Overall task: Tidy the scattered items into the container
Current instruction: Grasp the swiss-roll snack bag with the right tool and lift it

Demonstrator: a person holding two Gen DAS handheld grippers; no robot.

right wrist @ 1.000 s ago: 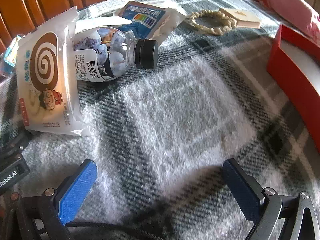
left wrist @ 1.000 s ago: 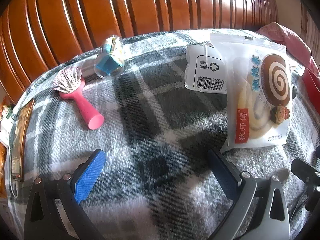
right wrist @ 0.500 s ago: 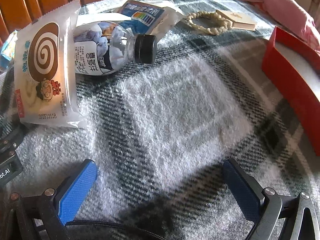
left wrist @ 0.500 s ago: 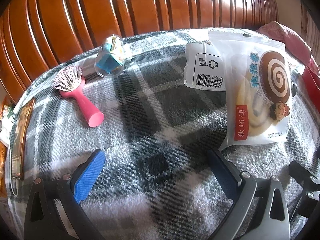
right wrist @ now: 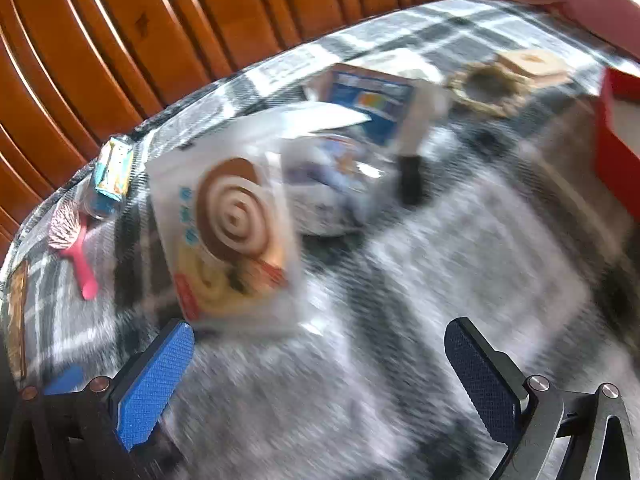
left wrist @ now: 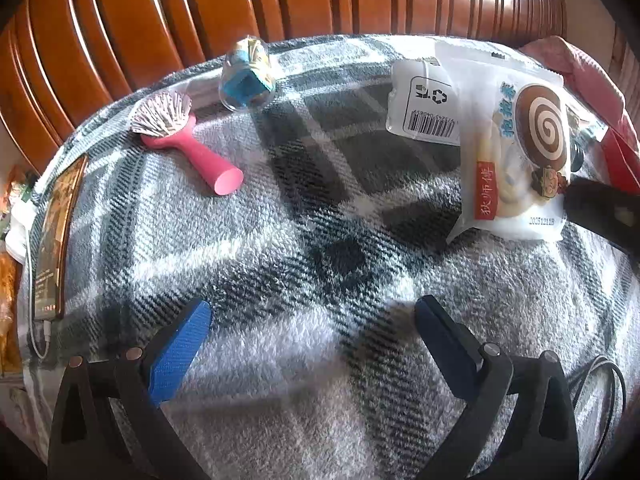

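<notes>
Scattered items lie on a grey plaid blanket (left wrist: pixel 304 248). A white snack bag with a brown swirl (left wrist: pixel 516 160) lies at the right, also in the right wrist view (right wrist: pixel 232 232). A pink hairbrush (left wrist: pixel 184 140) and a small clear cup with a blue box (left wrist: pixel 246 76) lie at the far left. A plastic bottle with a black cap (right wrist: pixel 344 184) lies behind the bag. The red container (right wrist: pixel 618 140) stands at the right edge. My left gripper (left wrist: pixel 312 328) is open and empty. My right gripper (right wrist: pixel 320 340) is open and empty just before the snack bag.
A wooden slatted headboard (left wrist: pixel 240 8) runs along the back. A blue-and-white packet (right wrist: pixel 368 104), a beaded bracelet (right wrist: pixel 484 88) and a tan card (right wrist: pixel 532 64) lie beyond the bottle. A phone with a cable (left wrist: pixel 52 240) lies at the left edge. Pink cloth (left wrist: pixel 576 68) sits far right.
My right gripper has swung left and forward toward the snack bag; its view is blurred by motion. My left gripper has barely moved. The right gripper's black body now shows beside the bag.
</notes>
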